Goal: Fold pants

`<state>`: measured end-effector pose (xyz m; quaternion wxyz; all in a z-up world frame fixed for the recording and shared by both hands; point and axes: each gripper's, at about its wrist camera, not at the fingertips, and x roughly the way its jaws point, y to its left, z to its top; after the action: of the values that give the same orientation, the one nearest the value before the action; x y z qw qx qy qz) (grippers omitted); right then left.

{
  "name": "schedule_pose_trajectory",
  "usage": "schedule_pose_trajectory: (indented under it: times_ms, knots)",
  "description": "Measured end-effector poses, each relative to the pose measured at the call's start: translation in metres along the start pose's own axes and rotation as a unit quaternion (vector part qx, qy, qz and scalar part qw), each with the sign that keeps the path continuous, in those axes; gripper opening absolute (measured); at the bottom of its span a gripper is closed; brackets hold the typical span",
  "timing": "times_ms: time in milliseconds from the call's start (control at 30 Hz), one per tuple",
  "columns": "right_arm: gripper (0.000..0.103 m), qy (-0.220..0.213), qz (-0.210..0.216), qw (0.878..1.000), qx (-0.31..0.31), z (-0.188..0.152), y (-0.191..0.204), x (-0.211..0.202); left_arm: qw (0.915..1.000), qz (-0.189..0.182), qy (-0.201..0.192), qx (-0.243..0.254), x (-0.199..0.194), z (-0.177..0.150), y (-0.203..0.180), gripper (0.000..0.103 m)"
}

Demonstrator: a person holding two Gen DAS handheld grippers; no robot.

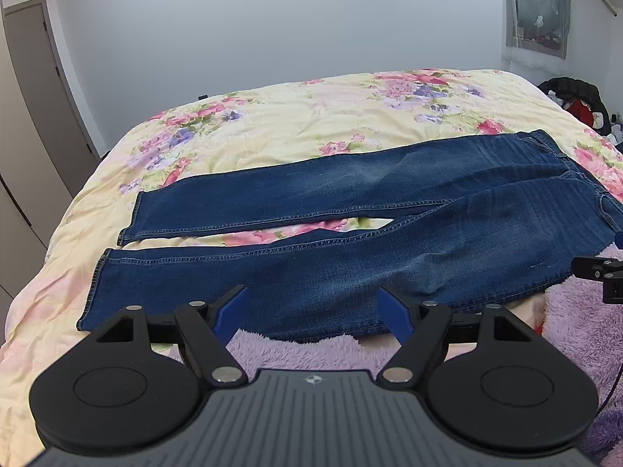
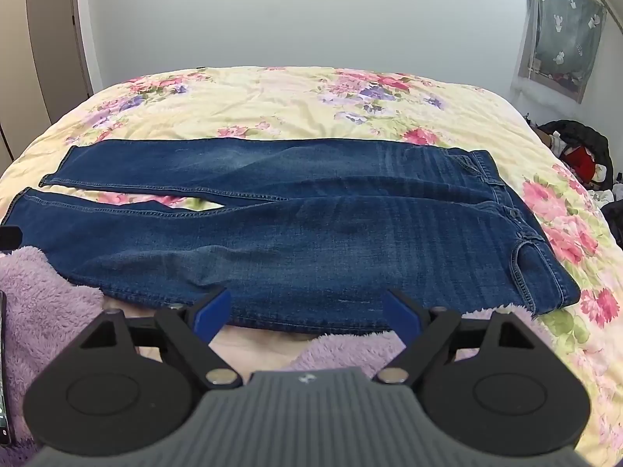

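Note:
Dark blue jeans (image 1: 350,233) lie flat across the floral bed, legs pointing left, waistband at the right; they also show in the right wrist view (image 2: 311,233). The two legs are spread slightly apart with quilt showing between them. My left gripper (image 1: 313,307) is open and empty, hovering at the near edge of the closer leg. My right gripper (image 2: 305,307) is open and empty, at the near edge of the jeans by the thigh. The right gripper's tip shows at the right edge of the left wrist view (image 1: 599,272).
A yellow floral quilt (image 1: 292,124) covers the bed. A fluffy purple blanket (image 2: 43,295) lies along the near edge under the jeans. Dark clothes (image 2: 580,155) are piled at the far right. A door (image 1: 43,89) stands at the left, a curtained window (image 2: 560,27) at the right.

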<state>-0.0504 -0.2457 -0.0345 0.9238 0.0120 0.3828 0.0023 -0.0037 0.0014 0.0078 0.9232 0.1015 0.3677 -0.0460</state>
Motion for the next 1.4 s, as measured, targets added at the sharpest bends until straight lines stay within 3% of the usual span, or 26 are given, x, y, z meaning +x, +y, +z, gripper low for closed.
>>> schedule_pose_trajectory:
  times_ms: [1400]
  knots:
    - [0.082, 0.002, 0.006, 1.0, 0.002, -0.0024, 0.004, -0.0002, 1.0, 0.0, 0.004, -0.002, 0.0022, -0.0009, -0.003, 0.088]
